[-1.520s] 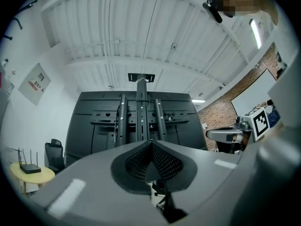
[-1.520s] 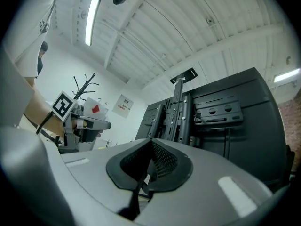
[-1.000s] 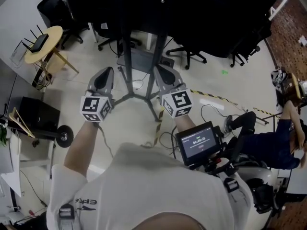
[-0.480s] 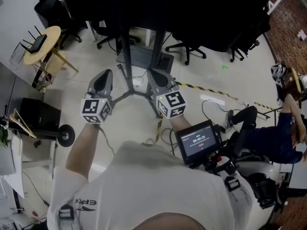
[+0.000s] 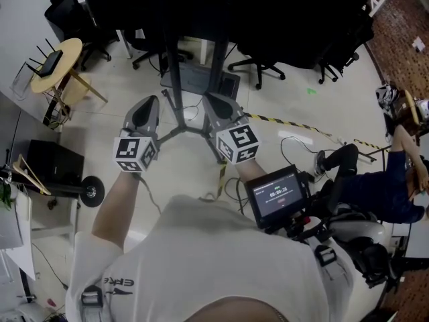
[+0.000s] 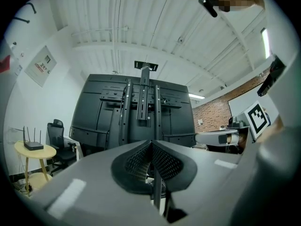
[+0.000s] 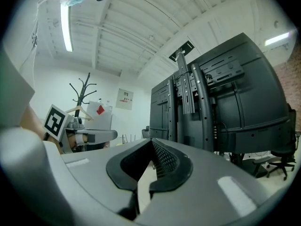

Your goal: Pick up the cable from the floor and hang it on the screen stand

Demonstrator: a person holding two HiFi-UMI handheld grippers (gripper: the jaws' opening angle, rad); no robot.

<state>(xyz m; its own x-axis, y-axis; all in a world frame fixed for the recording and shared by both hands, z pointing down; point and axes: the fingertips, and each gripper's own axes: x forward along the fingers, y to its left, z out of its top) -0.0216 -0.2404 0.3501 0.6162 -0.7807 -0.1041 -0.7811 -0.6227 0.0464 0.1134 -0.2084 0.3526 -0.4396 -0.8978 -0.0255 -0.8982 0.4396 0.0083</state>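
The black screen (image 5: 221,5) stands on a dark two-post stand (image 5: 173,72) whose legs spread over the pale floor. A thin dark cable (image 5: 293,144) lies looped on the floor to the right, beside a yellow-and-black striped line (image 5: 288,123). My left gripper (image 5: 149,100) is held just left of the stand's base and my right gripper (image 5: 209,98) just right of it; both point at the stand. The left gripper (image 6: 151,144) is shut with nothing in it. So is the right gripper (image 7: 151,141). The screen's back (image 6: 141,112) fills the left gripper view and also shows in the right one (image 7: 225,102).
A round yellow table (image 5: 55,62) with a router stands at far left, with a black box on wheels (image 5: 53,163) below it. Office chairs (image 5: 258,69) sit behind the stand. A person (image 5: 375,186) sits on the floor at right. A small monitor (image 5: 276,194) hangs at my chest.
My right gripper has drifted a little left and lower, closer to the stand's base. The left gripper has kept its place. Both stay shut.
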